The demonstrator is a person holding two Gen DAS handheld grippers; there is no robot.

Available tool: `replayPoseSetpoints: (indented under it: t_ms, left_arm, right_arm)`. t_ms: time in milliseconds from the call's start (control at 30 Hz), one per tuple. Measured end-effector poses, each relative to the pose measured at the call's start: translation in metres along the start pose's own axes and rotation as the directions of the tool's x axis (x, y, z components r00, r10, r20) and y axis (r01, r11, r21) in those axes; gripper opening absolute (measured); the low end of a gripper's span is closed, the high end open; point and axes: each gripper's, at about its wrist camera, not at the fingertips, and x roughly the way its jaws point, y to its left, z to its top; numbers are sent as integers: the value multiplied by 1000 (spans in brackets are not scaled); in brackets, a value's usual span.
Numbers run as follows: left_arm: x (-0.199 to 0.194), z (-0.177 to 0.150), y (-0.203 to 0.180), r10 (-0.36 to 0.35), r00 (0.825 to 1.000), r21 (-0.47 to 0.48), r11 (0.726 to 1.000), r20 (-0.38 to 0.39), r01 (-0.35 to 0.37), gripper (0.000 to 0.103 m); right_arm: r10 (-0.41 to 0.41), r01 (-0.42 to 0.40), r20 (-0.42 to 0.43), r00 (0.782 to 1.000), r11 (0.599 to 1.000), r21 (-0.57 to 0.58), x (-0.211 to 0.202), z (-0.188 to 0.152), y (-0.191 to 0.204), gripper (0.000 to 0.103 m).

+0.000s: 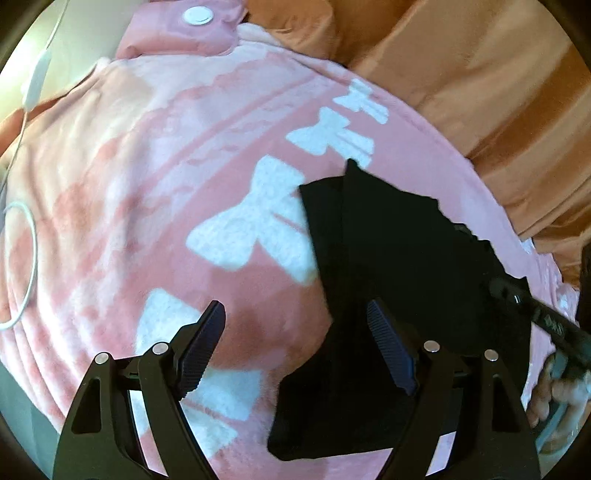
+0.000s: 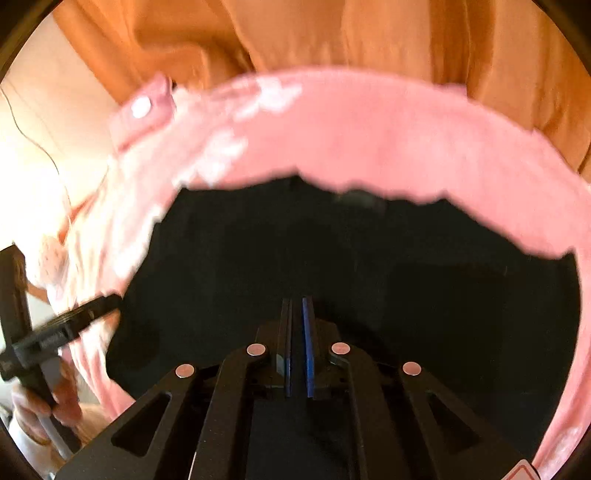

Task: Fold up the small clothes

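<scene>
A small black garment lies partly folded on a pink blanket with white bows. My left gripper is open, hovering over the garment's left edge, with the right finger above the black cloth and the left finger above the blanket. In the right wrist view the black garment fills the middle. My right gripper has its fingers pressed together low over the cloth; whether any fabric is pinched between them is hidden. The right gripper also shows at the right edge of the left wrist view.
Orange bedding lies bunched beyond the blanket. A white cable with a controller runs along the blanket's left side. A pink pouch with a white button sits at the far edge. The left gripper shows at the left of the right wrist view.
</scene>
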Motion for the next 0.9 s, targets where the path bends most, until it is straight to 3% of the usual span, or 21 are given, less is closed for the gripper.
replayPoseSetpoints:
  t_ms: [100,133,233,267,400,467,567,633,767,833,900]
  left_arm:
    - [6,-3,-8,10,1000,28,1000,-16,-10,77]
    - [10,-3,-10,8,999,27,1000,-35,-7,77]
    - [22,-3,-20,-22,996,13,1000,-84,23,77]
    - [23,-4,-23,-17,996,20,1000,-82,19,77]
    - [25,-1,-33,5,998,36,999,-67,-3,78]
    - [27,2,-32,-2,998,7,1000,-65,3,80]
    - [37,7,-25,2,999,-65,998,-55,-6,84]
    - [42,11,-20,-8,1000,-133,991,-25,4,88]
    - [45,17,-21,23,1000,-178,984,-2,-23,88]
    - [47,20,-26,60,998,-166,984,-4,-60,82]
    - [46,23,-36,83,997,-122,989,13,-80,35]
  right_arm:
    - [-75,76,-89,993,997,2,45,6,-15,4]
    - [-35,36,-32,999,999,31,50,11,-20,3]
    - [35,-29,-46,998,992,125,47,25,-28,5]
    - [56,-51,-36,998,990,131,41,25,-28,10]
    - [87,-80,-71,994,992,101,20,4,-19,11]
    - [90,-84,-87,992,993,78,15,-5,-15,11]
    - [50,-44,-129,990,998,45,40,-3,-12,12]
    - [36,-32,-111,993,999,34,44,1,-8,12]
    - [67,-61,-105,992,996,65,42,-1,-16,12]
    - [78,-70,-105,991,994,81,43,-1,-18,12]
    - [75,-66,-103,992,994,86,41,-1,-17,12]
